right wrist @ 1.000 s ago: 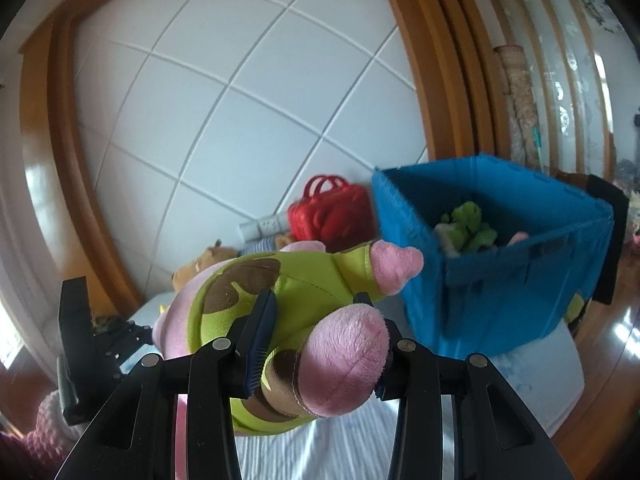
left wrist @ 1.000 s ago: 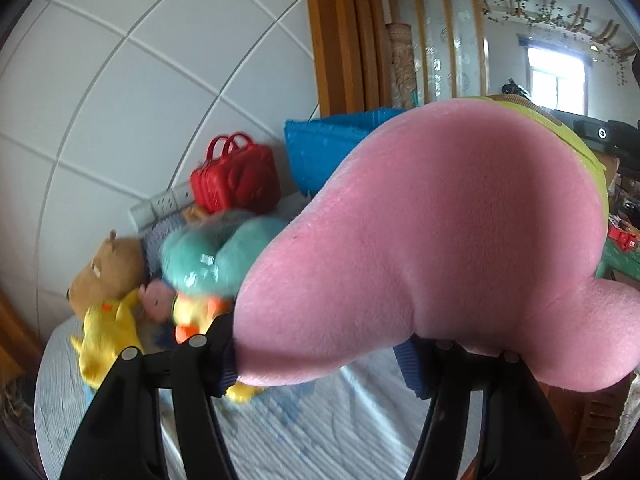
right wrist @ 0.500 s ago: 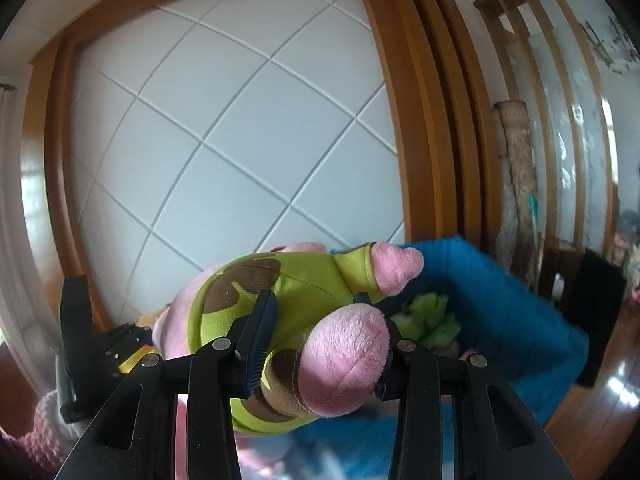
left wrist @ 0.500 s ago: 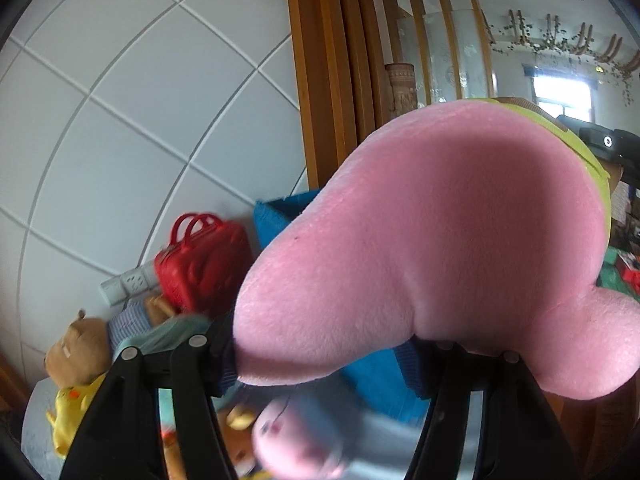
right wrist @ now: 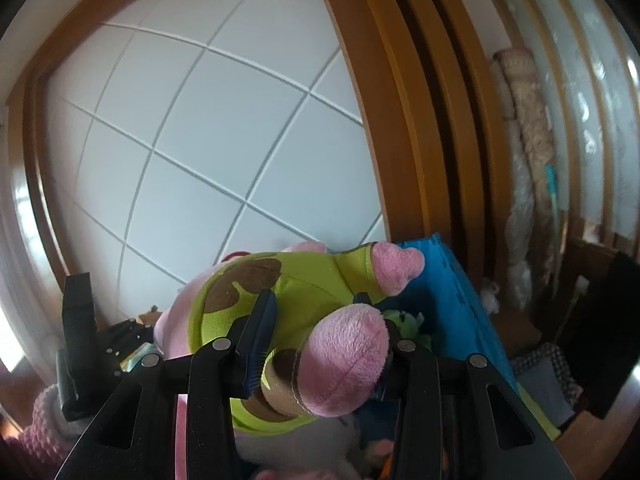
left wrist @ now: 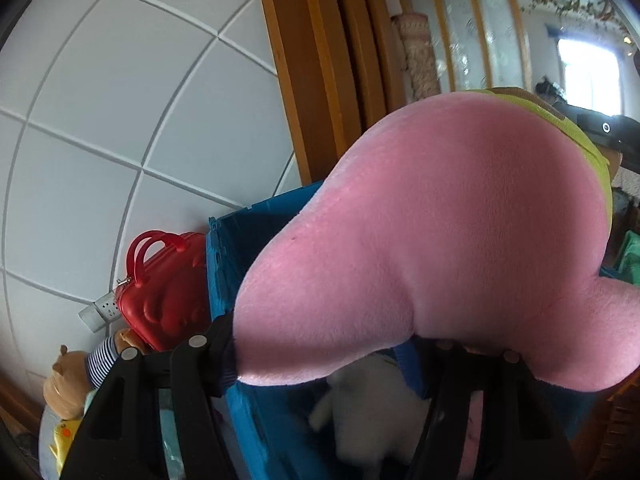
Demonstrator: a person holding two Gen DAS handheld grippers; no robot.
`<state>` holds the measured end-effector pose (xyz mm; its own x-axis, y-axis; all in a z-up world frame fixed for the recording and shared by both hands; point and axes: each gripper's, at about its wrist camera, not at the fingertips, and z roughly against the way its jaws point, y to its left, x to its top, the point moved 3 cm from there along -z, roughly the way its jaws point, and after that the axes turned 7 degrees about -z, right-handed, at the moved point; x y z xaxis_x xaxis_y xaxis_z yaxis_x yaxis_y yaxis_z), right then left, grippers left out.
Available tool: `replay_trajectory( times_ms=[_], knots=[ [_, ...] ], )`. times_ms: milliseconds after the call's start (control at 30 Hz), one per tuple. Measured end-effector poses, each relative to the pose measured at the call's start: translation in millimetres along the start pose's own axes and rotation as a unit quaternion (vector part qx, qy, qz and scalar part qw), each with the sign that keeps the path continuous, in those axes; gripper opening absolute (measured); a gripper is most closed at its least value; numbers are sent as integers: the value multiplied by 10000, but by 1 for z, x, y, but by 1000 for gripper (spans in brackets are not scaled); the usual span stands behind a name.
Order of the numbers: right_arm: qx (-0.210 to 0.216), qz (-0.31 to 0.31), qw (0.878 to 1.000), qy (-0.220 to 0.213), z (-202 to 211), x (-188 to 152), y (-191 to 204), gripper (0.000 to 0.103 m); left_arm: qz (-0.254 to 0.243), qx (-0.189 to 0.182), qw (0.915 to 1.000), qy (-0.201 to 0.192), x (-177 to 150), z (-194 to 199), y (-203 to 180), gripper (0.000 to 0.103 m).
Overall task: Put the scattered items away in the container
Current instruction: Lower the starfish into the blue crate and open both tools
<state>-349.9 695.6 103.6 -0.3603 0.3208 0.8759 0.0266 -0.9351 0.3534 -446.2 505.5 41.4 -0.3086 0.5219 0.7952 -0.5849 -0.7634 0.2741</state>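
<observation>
Bright daylight from window (left wrist: 588, 76) — strong fisheye bending, dark corners, right-wrist edges blurred.

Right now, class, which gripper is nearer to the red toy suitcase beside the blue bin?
Left. The left gripper, shut on the pink plush, has the red toy suitcase close by. The right gripper clamps the plush's far end; there the suitcase barely shows.

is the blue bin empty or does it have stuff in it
Not empty: the bin holds a green plush, and a white plush shows inside it in the left view.

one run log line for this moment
held: big pink plush toy in green shorts | left gripper: shut on it | right gripper: shut on it | position: over blue plastic crate
</observation>
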Motion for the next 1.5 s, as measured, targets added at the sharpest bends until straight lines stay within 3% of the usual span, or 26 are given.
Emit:
replay_trajectory(
  times_ms=[267,533,767,833,900,1033,1167,1500],
  knots=[
    [202,-166,9977,630,-101,40,-48,39,122,81,9974,708,28,-87,28,63],
    [203,-335,9913,1257,-198,57,-78,40,89,76,9889,1483,25,-162,45,77],
    [-61,-417,9885,1450,-224,54,-97,49,187,-24,9775,2101,10,-197,41,82],
    [-142,-434,9878,1490,-230,53,-102,62,165,-20,9756,2189,5,-202,39,86],
    [-222,-452,9869,1531,-235,52,-107,95,135,34,9748,2226,1,-203,37,87],
    [-372,-475,9851,1609,-245,50,-116,97,235,56,9763,2150,6,-190,32,87],
    [-400,-270,9843,1696,-241,54,-101,97,274,28,9782,2060,8,-177,27,87],
    [-604,198,9805,1858,-202,41,-69,102,585,-114,9814,1824,9,-134,21,87]
  ],
)
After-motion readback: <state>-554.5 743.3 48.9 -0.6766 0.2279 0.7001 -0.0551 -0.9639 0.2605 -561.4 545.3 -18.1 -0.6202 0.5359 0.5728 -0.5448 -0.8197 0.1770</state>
